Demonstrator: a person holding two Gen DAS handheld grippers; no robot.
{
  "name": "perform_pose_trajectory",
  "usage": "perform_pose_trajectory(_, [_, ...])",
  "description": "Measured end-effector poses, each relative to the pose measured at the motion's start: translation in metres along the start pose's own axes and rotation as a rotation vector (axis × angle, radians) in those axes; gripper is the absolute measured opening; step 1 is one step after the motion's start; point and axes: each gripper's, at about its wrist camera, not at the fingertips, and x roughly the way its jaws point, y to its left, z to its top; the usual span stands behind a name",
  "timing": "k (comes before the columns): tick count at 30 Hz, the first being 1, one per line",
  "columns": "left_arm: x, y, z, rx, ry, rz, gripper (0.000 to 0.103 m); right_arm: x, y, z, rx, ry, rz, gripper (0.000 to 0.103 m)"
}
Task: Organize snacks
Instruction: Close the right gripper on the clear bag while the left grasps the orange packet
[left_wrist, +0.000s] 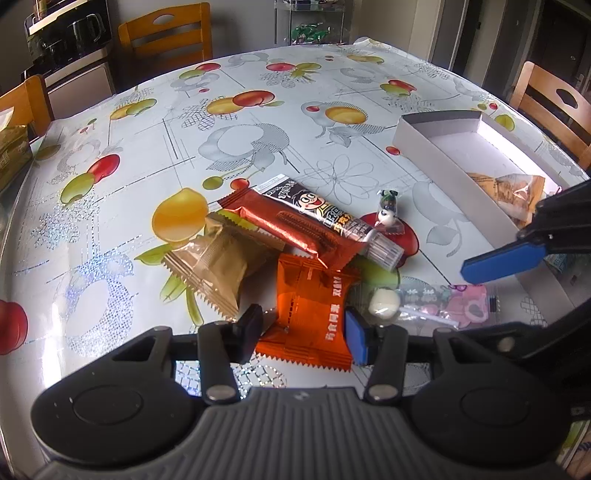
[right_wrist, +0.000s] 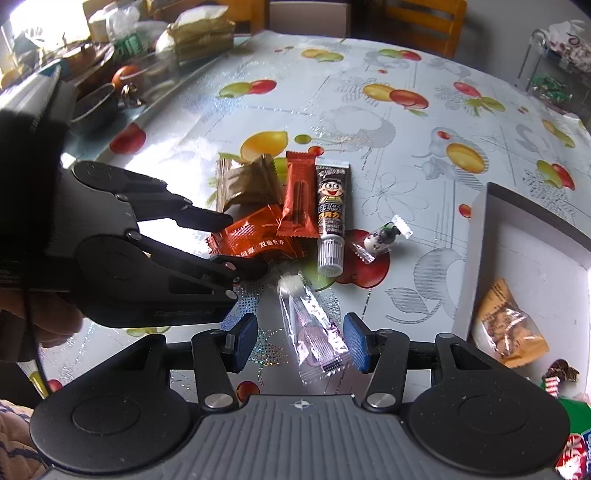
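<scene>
An orange foil packet (left_wrist: 310, 317) lies on the fruit-print tablecloth, and my left gripper (left_wrist: 303, 336) is shut on it, a pad against each side. The right wrist view shows the same gripper (right_wrist: 242, 242) astride the packet (right_wrist: 255, 240). My right gripper (right_wrist: 301, 345) is open around a lollipop in a clear pink wrapper (right_wrist: 314, 332); there is a gap at the left pad. Its blue finger (left_wrist: 502, 262) shows in the left wrist view above the lollipop (left_wrist: 384, 301). Nearby lie a brown packet (left_wrist: 218, 258), a red wafer bar (left_wrist: 284, 225), a black tube (left_wrist: 332, 218) and a panda candy (left_wrist: 387, 214).
A white open box (left_wrist: 424, 144) stands to the right, with a clear bag of orange snacks (right_wrist: 506, 321) inside. Wooden chairs (left_wrist: 166, 33) ring the table. Bags and jars (right_wrist: 147, 55) crowd the far left side. A hand (right_wrist: 44, 325) holds the left gripper.
</scene>
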Motion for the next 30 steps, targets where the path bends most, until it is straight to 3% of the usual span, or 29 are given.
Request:
perform_pose_trajectory(19, [-0.013,0.000,-0.016,-0.035,0.011,0.013,0.046,0.026,0.007,-0.006,-0.076,0.042,-0.025,0.050])
perform_pose_trajectory(21, [-0.014,-0.001,-0.017,-0.037,0.011,0.014,0.046,0.026,0.007,-0.007,-0.079,0.035,-0.029,0.048])
perform_pose_trajectory(23, [-0.016,-0.002,-0.019,-0.044,0.011,0.014,0.046,0.025,0.007,-0.007,-0.077,0.029,-0.031,0.035])
perform_pose_trajectory(30, [-0.022,-0.004,-0.022,-0.061,0.005,0.017,0.044,0.022,0.005,-0.009,-0.066,0.022,-0.025,0.022])
